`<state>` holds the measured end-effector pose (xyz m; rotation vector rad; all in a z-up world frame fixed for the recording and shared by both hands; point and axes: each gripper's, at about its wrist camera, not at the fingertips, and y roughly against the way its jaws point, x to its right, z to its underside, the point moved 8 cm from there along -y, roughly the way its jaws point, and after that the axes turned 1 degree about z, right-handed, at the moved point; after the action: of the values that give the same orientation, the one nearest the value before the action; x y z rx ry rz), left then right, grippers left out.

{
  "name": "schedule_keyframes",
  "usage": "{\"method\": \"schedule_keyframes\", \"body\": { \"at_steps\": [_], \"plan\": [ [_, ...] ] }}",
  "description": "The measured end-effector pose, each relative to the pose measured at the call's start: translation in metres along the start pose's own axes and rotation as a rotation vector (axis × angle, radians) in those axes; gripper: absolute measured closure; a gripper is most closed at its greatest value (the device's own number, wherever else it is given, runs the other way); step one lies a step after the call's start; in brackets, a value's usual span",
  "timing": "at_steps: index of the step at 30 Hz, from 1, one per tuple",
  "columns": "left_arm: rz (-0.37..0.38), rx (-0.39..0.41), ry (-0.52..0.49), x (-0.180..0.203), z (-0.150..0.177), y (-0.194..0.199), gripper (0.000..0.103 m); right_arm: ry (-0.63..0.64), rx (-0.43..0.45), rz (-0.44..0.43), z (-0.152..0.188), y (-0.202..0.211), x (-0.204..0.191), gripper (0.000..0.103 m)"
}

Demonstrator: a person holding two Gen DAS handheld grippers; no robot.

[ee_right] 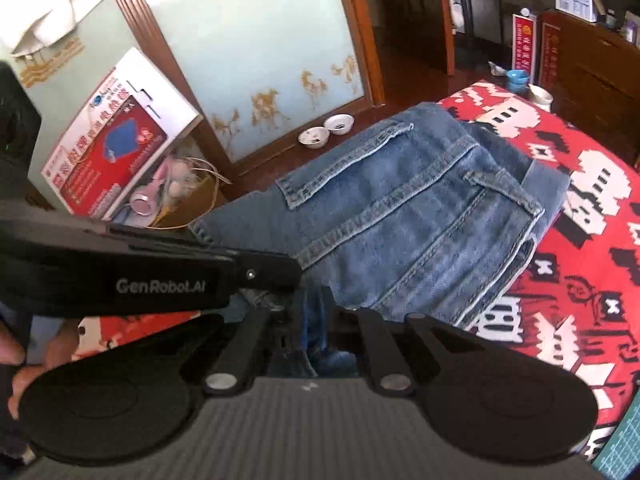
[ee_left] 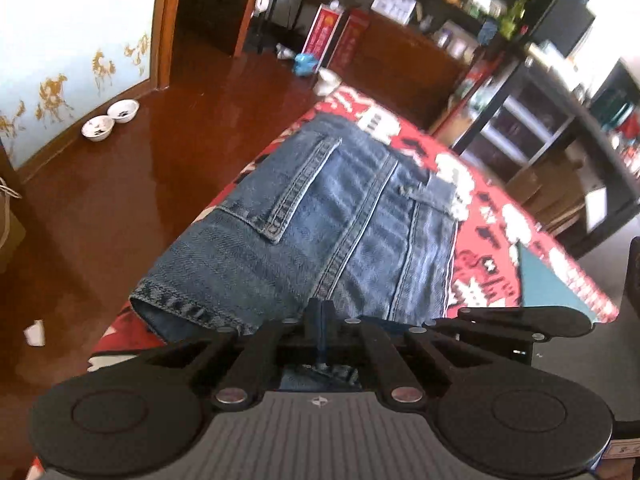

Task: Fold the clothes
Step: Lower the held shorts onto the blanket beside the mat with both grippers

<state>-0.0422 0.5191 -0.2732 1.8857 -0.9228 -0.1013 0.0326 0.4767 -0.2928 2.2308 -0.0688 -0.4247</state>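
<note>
Blue jacket [ee_left: 320, 216] lying folded on the red cloth [ee_left: 480, 200], near edge pinched tight in the left claw [ee_left: 320, 312] and also in the right claw [ee_right: 316, 308], both side by side.

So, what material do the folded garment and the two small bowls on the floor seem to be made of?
Denim garment: blue woven cotton denim, faded matte, judging by twill ribs and doubled contrast stitching. Two small bowls: probably glazed ceramic, being glossy white with dark markings; plastic or enamel cannot be excluded.
</note>
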Motion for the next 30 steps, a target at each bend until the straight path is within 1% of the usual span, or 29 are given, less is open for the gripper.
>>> {"method": "schedule_keyframes", "body": {
  "at_steps": [3, 5, 6, 8, 10, 13, 15, 18, 19, 21, 24, 26, 28, 30],
  "plan": [
    [-0.023, -0.117, 0.067, 0.001, 0.008, -0.004, 0.101, -0.049, -0.065, -0.019, 0.006, 0.002, 0.009, 0.097],
    [-0.025, -0.144, 0.088, 0.005, 0.008, 0.001, 0.100, -0.100, -0.093, -0.038, 0.005, 0.009, 0.017, 0.097],
    [-0.010, -0.153, 0.094, 0.008, 0.006, 0.006, 0.100, -0.125, -0.099, -0.032, 0.002, 0.013, 0.021, 0.096],
    [0.017, -0.135, 0.109, 0.014, -0.003, 0.018, 0.100, -0.166, -0.096, -0.009, -0.006, 0.024, 0.030, 0.094],
    [0.031, -0.095, 0.105, 0.018, -0.020, 0.028, 0.100, -0.188, -0.075, 0.000, -0.020, 0.035, 0.039, 0.094],
    [0.045, -0.027, 0.110, 0.018, -0.052, 0.033, 0.100, -0.202, -0.013, 0.053, -0.049, 0.044, 0.060, 0.094],
    [0.061, 0.008, 0.127, 0.015, -0.075, 0.025, 0.100, -0.213, 0.036, 0.097, -0.068, 0.044, 0.076, 0.094],
    [0.087, 0.032, 0.130, 0.014, -0.103, 0.003, 0.100, -0.237, 0.067, 0.144, -0.088, 0.031, 0.099, 0.094],
    [0.098, 0.030, 0.115, 0.016, -0.110, -0.007, 0.100, -0.246, 0.076, 0.159, -0.094, 0.026, 0.107, 0.094],
    [0.116, 0.023, 0.080, 0.022, -0.122, -0.026, 0.100, -0.254, 0.079, 0.167, -0.093, 0.019, 0.116, 0.095],
    [0.110, -0.011, -0.012, 0.031, -0.127, -0.055, 0.100, -0.265, 0.078, 0.173, -0.087, 0.008, 0.127, 0.096],
    [0.085, -0.035, -0.075, 0.034, -0.124, -0.072, 0.100, -0.272, 0.078, 0.177, -0.084, 0.001, 0.135, 0.097],
    [0.061, -0.059, -0.096, 0.029, -0.117, -0.085, 0.100, -0.279, 0.078, 0.181, -0.080, -0.006, 0.143, 0.094],
    [0.076, -0.051, -0.079, 0.025, -0.116, -0.090, 0.100, -0.286, 0.077, 0.185, -0.076, -0.013, 0.150, 0.094]
  ]
}}
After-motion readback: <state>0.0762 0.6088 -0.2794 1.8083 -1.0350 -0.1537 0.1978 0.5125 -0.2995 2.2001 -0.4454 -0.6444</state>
